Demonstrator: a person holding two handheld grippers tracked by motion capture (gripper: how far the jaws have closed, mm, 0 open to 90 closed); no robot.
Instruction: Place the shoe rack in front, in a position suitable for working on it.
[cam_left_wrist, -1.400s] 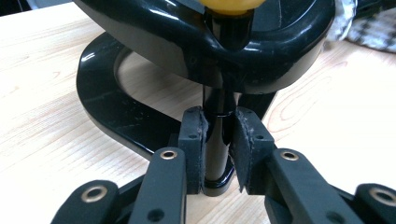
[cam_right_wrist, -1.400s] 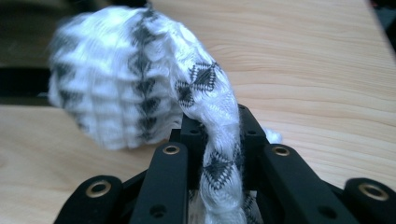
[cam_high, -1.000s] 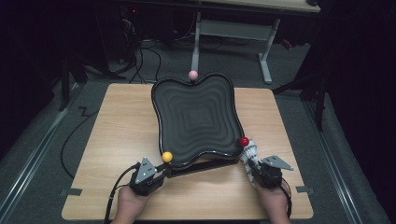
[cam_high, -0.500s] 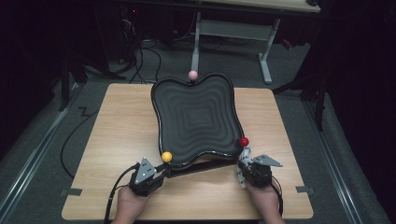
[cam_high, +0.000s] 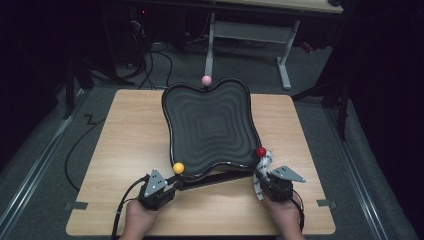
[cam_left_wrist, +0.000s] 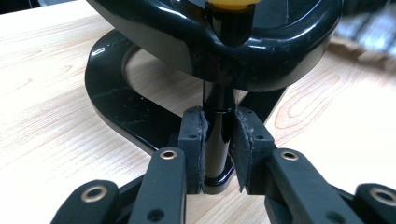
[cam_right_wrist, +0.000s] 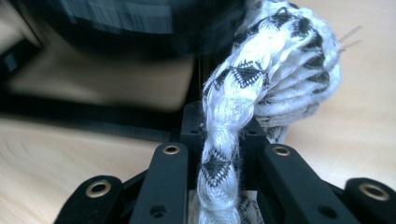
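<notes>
Left tongs (cam_left_wrist: 218, 154) pinching a black post (cam_left_wrist: 218, 116) between the pads, low down near its foot. Directly above that grip, a yellow ball (cam_high: 178, 168) topping the post, tucked into a notch of the black tray's (cam_high: 210, 127) glossy rim. Below and to the side, a curved black stand (cam_left_wrist: 116, 107) resting on the wooden table (cam_high: 125, 150).

Right tongs (cam_right_wrist: 223, 154) pinching a black-and-white braided rope (cam_right_wrist: 233, 112), pressed together on it, the rope bunching into thick loops just beyond the tips. Just ahead in the high view, a red ball (cam_high: 261, 151) at the tray's near corner, rope draped beside it. Whether rope touches the ball: cannot tell.

Farthest from both tongs, a pink ball (cam_high: 206, 80) at the tray's far edge.
</notes>
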